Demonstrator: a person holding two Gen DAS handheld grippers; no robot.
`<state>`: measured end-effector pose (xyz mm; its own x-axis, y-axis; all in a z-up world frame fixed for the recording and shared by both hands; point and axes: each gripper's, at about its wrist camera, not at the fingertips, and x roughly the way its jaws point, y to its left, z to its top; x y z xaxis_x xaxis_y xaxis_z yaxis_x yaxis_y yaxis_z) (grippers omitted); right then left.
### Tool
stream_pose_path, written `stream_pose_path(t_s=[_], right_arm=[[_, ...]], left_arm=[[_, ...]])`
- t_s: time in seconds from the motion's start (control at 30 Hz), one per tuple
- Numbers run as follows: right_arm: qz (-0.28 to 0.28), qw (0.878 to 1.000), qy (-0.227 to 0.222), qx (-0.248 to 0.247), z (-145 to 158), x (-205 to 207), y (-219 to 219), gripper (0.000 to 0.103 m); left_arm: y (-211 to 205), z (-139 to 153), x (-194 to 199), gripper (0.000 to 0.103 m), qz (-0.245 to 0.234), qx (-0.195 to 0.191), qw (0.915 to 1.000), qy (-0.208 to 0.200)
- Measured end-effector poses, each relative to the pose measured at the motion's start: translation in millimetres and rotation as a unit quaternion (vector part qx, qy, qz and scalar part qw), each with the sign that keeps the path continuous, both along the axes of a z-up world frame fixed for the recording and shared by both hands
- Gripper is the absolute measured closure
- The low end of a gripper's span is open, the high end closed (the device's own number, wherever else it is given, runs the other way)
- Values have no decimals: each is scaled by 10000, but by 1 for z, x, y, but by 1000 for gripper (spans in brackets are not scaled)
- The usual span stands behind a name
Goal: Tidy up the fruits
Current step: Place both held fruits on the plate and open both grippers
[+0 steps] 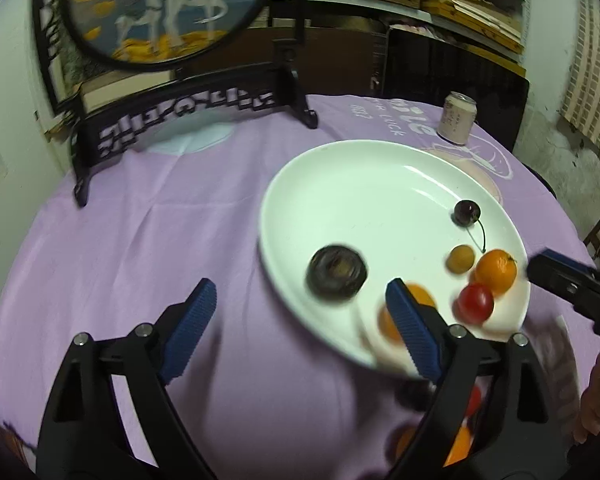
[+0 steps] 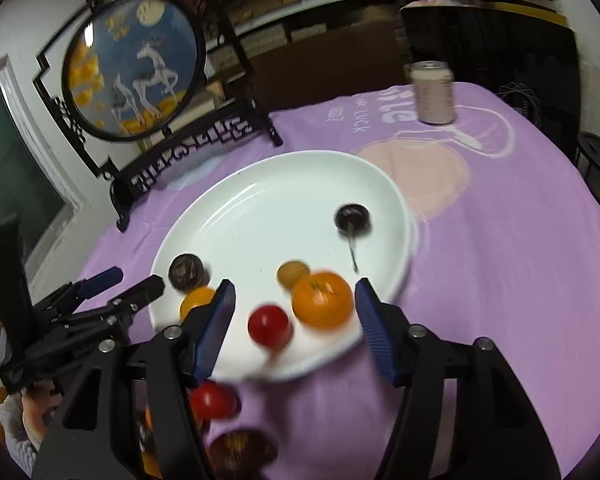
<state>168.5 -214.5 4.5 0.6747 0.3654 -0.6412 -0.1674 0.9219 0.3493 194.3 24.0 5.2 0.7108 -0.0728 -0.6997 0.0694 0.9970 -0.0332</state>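
A white plate (image 1: 340, 184) (image 2: 260, 208) on the purple cloth holds a dark cherry (image 1: 467, 212) (image 2: 353, 218), a small tan fruit (image 1: 459, 259) (image 2: 292, 274), an orange (image 1: 496, 271) (image 2: 322, 300), a red tomato (image 1: 474, 304) (image 2: 269, 326), a second orange (image 1: 420, 296) (image 2: 196, 300) and a dark round fruit (image 1: 337, 272) (image 2: 186, 271). My left gripper (image 1: 300, 320) (image 2: 118, 284) is open and empty at the plate's near-left rim. My right gripper (image 2: 294, 320) (image 1: 548, 272) is open and empty over the near rim. More fruits (image 2: 214, 400) lie on the cloth in front of the plate.
A black-framed round deer picture on a stand (image 1: 172, 12) (image 2: 132, 68) stands at the back left. A pink drink can (image 1: 458, 118) (image 2: 434, 92) stands at the back right. Shelves with boards lie behind the table.
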Motion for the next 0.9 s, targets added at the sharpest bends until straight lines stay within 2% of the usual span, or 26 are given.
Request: stream_pose_path(t_s=[0.1,0.23,0.47,0.7,0.9], right_arm=[[-61,10000,21,70,-5,-21,-8,40],[-111,9997,208,79,-13,-40,-14,40],[-289,9990,222,240,-14,-47,-25,33],[-377,9978,391,389,-18,-45,-32,33],[-389,9976,412,391,-18,-44,-33,33]], left_arm=[[8,-2,-17,10,48,-91,9999,66],[10,-6,-45,6,3,62,10000,69],[3,-5,-89,4,-275,225,9993,-107],[-24,-11,-109,3,-816,657,9944,-155],[-36,-25,-118,3,-964,1128,9889,-8]])
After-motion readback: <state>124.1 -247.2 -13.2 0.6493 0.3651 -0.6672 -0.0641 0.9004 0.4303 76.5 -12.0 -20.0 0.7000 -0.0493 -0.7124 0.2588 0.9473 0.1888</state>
